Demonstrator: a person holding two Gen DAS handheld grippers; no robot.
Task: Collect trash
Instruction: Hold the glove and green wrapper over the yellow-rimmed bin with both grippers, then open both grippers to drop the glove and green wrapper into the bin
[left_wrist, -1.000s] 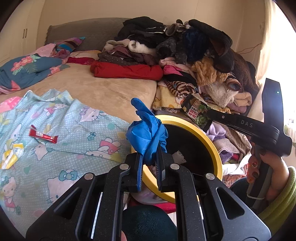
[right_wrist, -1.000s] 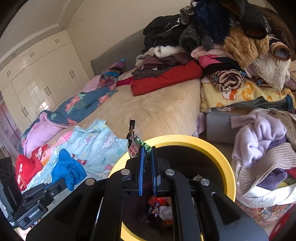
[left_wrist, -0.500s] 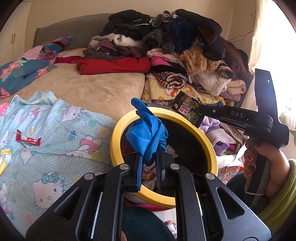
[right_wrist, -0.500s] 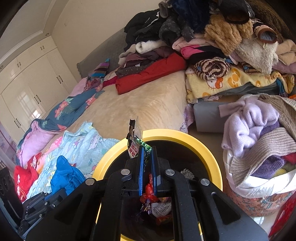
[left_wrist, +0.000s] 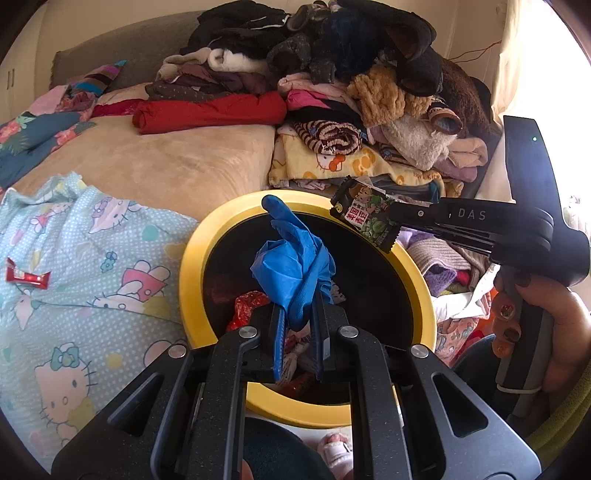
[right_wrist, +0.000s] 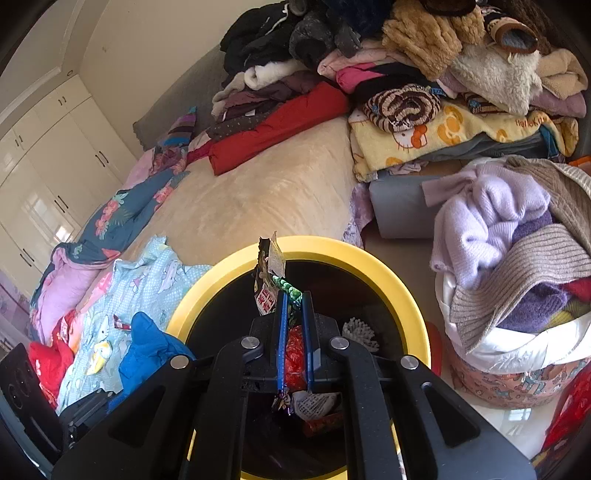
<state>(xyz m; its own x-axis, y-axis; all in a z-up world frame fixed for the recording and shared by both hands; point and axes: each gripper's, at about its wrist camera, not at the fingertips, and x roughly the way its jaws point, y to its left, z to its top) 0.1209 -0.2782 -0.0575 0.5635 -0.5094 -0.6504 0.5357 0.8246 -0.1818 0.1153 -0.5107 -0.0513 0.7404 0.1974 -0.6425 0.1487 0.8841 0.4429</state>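
both grippers loaded, held over the yellow-rimmed bin.
left gripper clamped on a crumpled blue glove; right gripper pinched tight on a dark snack wrapper, red characters unreadable. left view alone shows "das" on the right gripper and a red wrapper on the hello kitty sheet; right view shows wrappers in the bin.

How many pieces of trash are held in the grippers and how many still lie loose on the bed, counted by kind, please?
Blue glove, held in the left gripper over the yellow-rimmed bin: 1
Dark printed snack wrapper, held in the right gripper: 1
Red wrapper on the Hello Kitty sheet: 1
Yellow-and-white wrapper on that sheet: 1
Total: 4
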